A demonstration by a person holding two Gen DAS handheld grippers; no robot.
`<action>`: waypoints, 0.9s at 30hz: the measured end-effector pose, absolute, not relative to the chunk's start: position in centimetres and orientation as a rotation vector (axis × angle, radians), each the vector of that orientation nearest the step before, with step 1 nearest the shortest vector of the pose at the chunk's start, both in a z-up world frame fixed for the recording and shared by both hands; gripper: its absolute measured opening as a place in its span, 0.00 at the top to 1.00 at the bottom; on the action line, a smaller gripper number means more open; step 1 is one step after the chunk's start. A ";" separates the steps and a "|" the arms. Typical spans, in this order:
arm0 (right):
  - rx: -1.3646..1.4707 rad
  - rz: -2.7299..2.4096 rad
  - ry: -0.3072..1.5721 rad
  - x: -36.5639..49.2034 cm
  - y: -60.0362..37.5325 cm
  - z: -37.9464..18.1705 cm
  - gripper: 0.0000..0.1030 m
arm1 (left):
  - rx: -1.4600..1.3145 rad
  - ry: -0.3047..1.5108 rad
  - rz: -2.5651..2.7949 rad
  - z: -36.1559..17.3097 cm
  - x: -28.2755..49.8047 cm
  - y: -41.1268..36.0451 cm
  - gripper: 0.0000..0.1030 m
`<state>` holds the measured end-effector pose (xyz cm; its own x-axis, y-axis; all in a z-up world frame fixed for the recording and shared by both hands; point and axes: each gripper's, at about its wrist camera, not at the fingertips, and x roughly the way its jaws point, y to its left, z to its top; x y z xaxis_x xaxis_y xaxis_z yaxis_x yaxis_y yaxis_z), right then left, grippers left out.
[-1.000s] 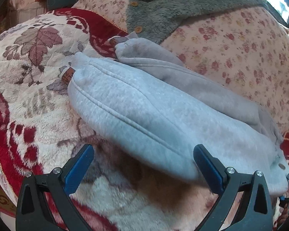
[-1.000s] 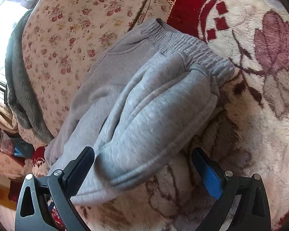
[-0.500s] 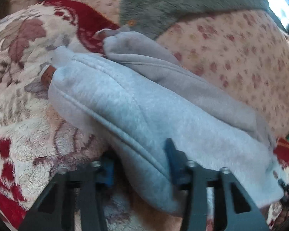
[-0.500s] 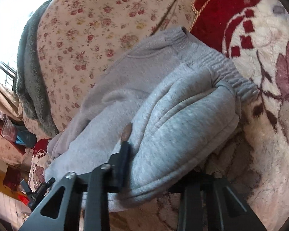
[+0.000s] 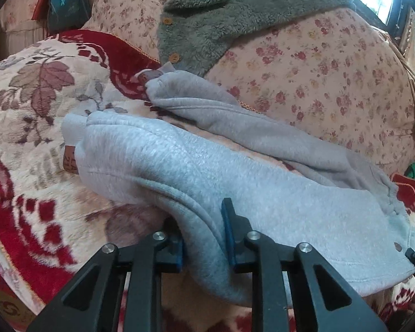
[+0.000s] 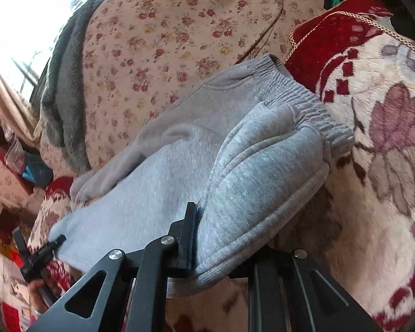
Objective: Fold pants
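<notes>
Grey fleece, soft and thick, is bunched between my fingers on both sides: the light grey fleece sweatpants [image 5: 235,182] lie across the plush red-and-cream blanket with the leaf pattern [image 5: 36,110], and I have a hold on the near edge at two spots. My left gripper [image 5: 203,235] has just been closing and now pinches a fold of the near leg, the cloth rising in a ridge between the blue pads and spilling down toward me. In that view the cuffed leg ends point away to the left, one with a small brown label [image 5: 70,160] beside it, and the far leg trails back toward the floral cushion with small red roses [image 5: 318,77]. A dark grey-green fuzzy garment with wooden buttons [image 5: 221,22] is draped over that cushion, at the far side. My right gripper [image 6: 221,246] has also just been closing and clamps the sweatpants [image 6: 249,171] near the hip, one finger [image 6: 189,229] pressed on top of the cloth, the other hidden beneath the fold. The ribbed elastic waistband [image 6: 312,110] lies far right of that grip, resting on the blanket [image 6: 387,138] beside the floral cushion [image 6: 166,27]. At the near left edge of the right view the left gripper [image 6: 38,251] shows small, at the other end of the pants.
</notes>
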<state>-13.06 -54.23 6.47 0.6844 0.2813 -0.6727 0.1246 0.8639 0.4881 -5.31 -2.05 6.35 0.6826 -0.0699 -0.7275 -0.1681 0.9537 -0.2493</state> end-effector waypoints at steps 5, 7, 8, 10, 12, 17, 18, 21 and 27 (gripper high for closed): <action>0.509 0.135 0.851 -16.6 -52.5 6.4 0.86 | -0.309 0.826 0.070 5.9 -7.4 -0.8 0.79; 0.505 0.143 0.867 -17.6 -52.0 6.1 0.86 | -0.294 0.827 0.079 5.5 -8.0 -0.6 0.79; 0.499 0.148 0.877 -18.0 -51.7 5.8 0.86 | -0.288 0.829 0.081 5.3 -8.1 -0.6 0.79; 0.487 0.136 0.893 -18.4 -51.3 5.2 0.86 | -0.285 0.838 0.089 4.7 -8.4 -0.6 0.79; 0.519 0.127 0.908 -18.4 -51.7 4.4 0.85 | -0.287 0.837 0.094 4.3 -8.5 -0.6 0.79; 0.594 0.098 0.945 -18.0 -52.8 3.6 0.77 | -0.366 0.826 0.111 3.8 -9.1 0.4 0.67; 0.604 0.089 0.958 -17.9 -53.0 3.6 0.73 | -0.379 0.822 0.123 3.9 -9.2 0.8 0.60; 0.626 0.047 0.966 -18.5 -54.5 4.1 0.33 | -0.413 0.790 0.150 4.4 -9.8 2.1 0.48; 0.628 -0.011 0.921 -19.8 -57.2 6.2 0.27 | -0.501 0.772 0.204 4.6 -9.9 5.2 0.36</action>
<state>-19.84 -57.20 6.24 0.6177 0.2514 -0.7452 0.2696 0.8224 0.5009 -9.94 5.16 4.62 0.7037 -0.0042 -0.7105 -0.3549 0.8643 -0.3565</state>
